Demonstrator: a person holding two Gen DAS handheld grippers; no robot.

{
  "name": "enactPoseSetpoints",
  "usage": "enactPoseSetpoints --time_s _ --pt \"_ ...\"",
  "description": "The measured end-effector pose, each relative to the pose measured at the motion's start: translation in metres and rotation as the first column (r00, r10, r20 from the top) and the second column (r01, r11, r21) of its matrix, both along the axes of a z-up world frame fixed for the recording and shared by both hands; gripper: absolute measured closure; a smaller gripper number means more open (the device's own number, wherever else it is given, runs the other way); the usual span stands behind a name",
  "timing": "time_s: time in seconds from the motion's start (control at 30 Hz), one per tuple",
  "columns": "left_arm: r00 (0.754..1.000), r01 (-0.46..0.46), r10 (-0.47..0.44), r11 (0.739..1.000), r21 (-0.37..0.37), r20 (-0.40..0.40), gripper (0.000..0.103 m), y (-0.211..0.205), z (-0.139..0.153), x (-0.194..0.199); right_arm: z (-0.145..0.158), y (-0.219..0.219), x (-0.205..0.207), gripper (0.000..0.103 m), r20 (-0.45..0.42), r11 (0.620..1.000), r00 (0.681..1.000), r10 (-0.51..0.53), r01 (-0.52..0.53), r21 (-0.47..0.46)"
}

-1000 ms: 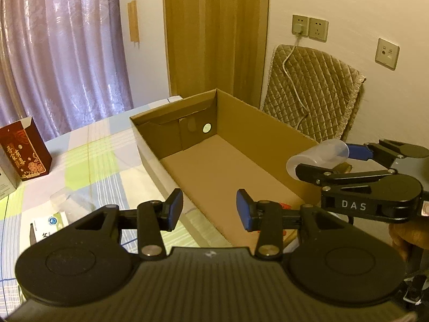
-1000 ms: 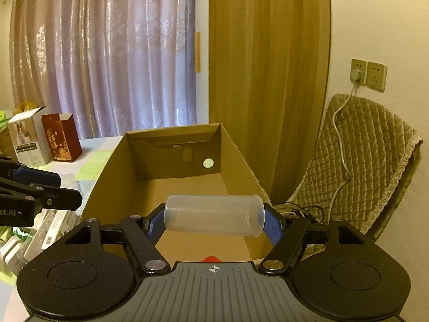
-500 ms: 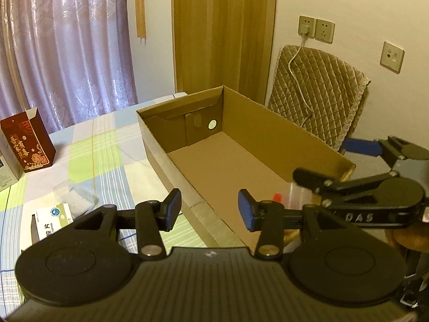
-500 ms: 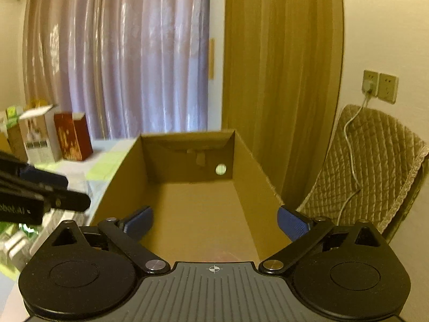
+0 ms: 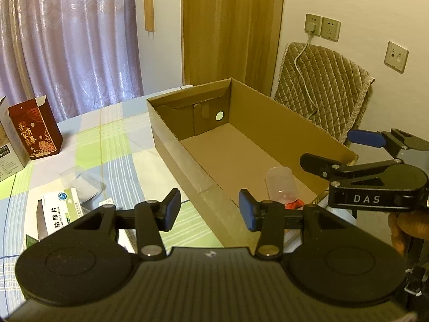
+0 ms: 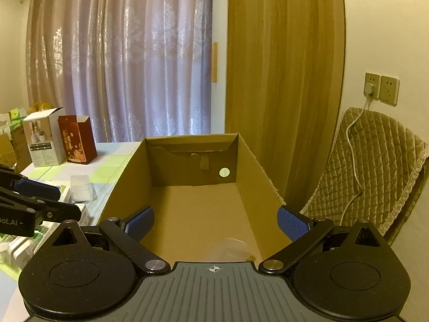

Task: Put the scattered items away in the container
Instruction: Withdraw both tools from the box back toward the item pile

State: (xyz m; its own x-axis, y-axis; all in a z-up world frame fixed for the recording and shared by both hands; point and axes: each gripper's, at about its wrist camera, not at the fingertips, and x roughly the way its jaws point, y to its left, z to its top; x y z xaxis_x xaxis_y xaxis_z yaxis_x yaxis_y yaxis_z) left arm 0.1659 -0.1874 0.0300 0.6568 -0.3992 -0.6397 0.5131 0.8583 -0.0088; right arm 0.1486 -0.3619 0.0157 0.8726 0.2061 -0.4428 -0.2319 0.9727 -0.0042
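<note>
With both tools gaping empty, the medicine box (image 5: 57,212) is lying left of the cardboard box (image 5: 257,147), nearer the left tool (image 5: 207,209) than the right tool (image 6: 214,221).

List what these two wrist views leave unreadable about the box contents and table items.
- Small red item beside the clear plastic cup in the brown cardboard box: left view, hidden by the left gripper.
- Same cup: right view, cut off by the right gripper body.
- White medicine boxes: right view, hidden behind the left gripper.
</note>
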Motion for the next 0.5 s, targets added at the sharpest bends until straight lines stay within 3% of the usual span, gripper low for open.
enactPoseSetpoints --time_s 0.37,0.5 --pt "0.999 -0.050 0.050 0.999 0.007 0.000 0.051 0.022 0.003 -0.019 0.005 0.005 -0.012 0.000 0.012 1.000 1.000 0.026 -0.026 0.011" --pt "0.996 -0.090 0.090 0.996 0.009 -0.001 0.042 0.038 0.004 -0.030 0.008 0.011 -0.023 0.000 0.009 0.999 0.999 0.044 -0.045 0.009"
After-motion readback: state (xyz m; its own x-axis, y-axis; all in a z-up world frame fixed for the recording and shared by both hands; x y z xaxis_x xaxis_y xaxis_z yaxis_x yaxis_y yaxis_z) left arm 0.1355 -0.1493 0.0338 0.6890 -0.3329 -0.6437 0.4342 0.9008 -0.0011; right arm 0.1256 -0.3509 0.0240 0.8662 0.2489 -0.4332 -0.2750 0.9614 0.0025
